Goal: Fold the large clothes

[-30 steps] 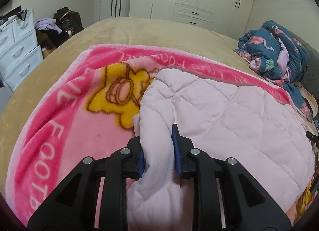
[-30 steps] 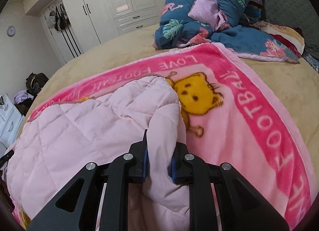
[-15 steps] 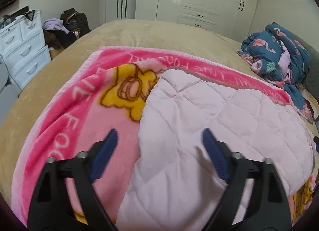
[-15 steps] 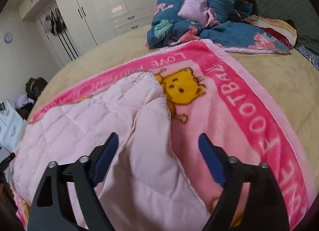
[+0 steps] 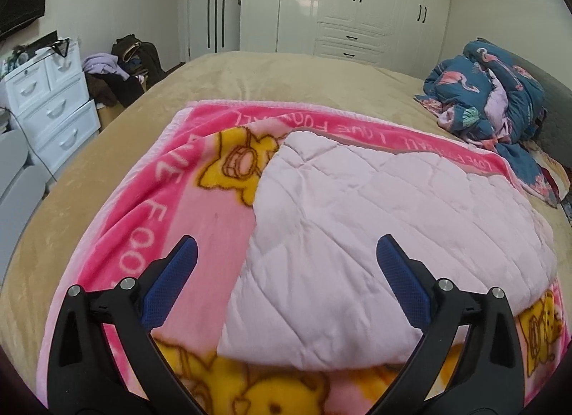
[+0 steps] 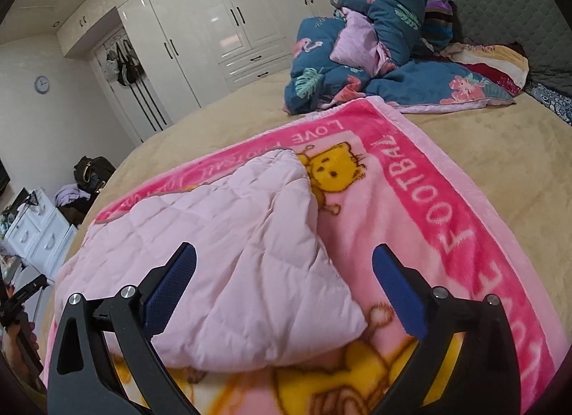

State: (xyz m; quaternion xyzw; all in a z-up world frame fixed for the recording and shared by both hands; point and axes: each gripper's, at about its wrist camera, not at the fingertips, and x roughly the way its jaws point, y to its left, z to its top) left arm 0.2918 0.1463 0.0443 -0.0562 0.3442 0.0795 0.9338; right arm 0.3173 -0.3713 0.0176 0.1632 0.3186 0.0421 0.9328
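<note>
Right now both tools are empty. The left gripper [image 5: 286, 254] has its blue-padded jaws spread wide, and so does the right gripper [image 6: 284, 259]; neither touches cloth. Each hovers above the pale pink quilted garment [image 5: 375, 236], which lies doubled over into a rough slab on top of the bright pink fleece blanket with yellow cartoon bears [image 5: 168, 200]. In the right wrist view the quilted piece [image 6: 232, 236] sits toward the left side of that blanket [image 6: 411, 218], its right edge running diagonally past a bear's face and ending in a loose corner near the right gripper. The blanket in turn is spread over the tan bedspread [image 5: 286, 75]. Beyond the blanket's far right corner sits a crumpled dark blue flamingo-print duvet [image 6: 357, 50], well apart from the work.

My reading is that one fold is laid down and the step in hand is the pause between folds. The slab is still broad and puffy, so another fold looks due. That would call for each gripper to descend onto an edge or corner of the quilted piece, pinching only its layers and not the fleece below, then carry it across evenly so the edges meet.
</note>
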